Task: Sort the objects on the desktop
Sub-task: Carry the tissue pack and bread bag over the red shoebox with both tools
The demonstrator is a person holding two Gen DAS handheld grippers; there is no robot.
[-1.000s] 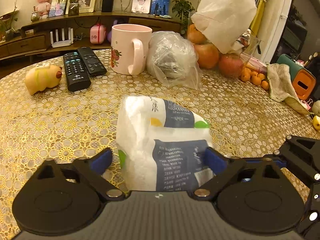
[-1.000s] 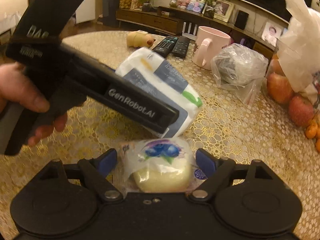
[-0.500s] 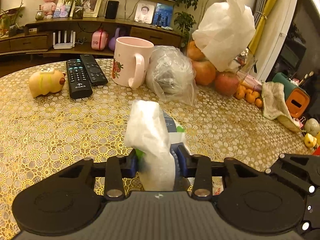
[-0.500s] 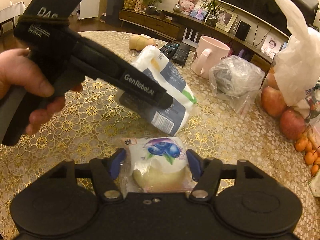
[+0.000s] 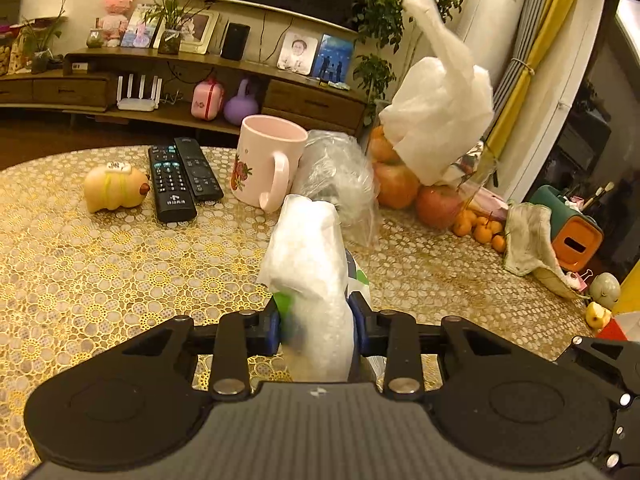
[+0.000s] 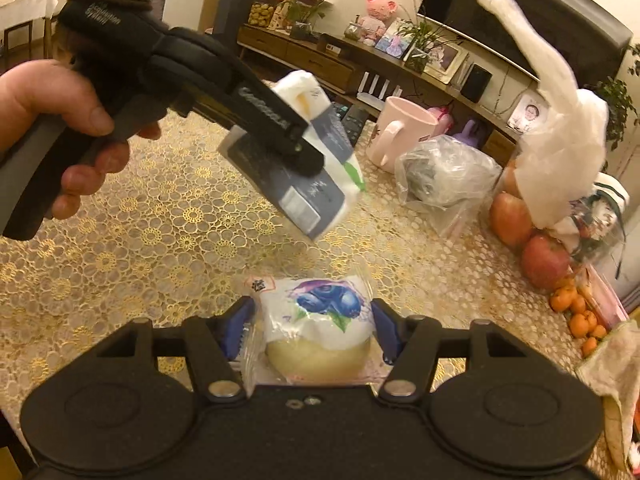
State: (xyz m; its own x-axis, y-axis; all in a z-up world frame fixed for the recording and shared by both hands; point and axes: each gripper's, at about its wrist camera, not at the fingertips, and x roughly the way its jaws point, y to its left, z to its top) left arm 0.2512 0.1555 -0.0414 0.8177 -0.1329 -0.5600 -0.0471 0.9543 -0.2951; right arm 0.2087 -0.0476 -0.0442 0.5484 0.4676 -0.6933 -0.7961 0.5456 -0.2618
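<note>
A white and blue tissue pack stands squeezed upright between the blue pads of my left gripper, whose jaws are closing on it. In the right wrist view the same pack hangs tilted above the gold lace tablecloth, held by the left gripper in a person's hand. My right gripper is shut on a clear packet with a blueberry print and a pale bun inside, lifted just off the table.
At the back of the table stand a pink mug, two black remotes, a pig toy and a clear plastic bag. Apples, tangerines, a white bag and a cloth crowd the right side.
Both grippers went from wide open to closed on their packets and rose. The tissue pack got pinched narrow and lifted off the table; the bun packet came up too.
</note>
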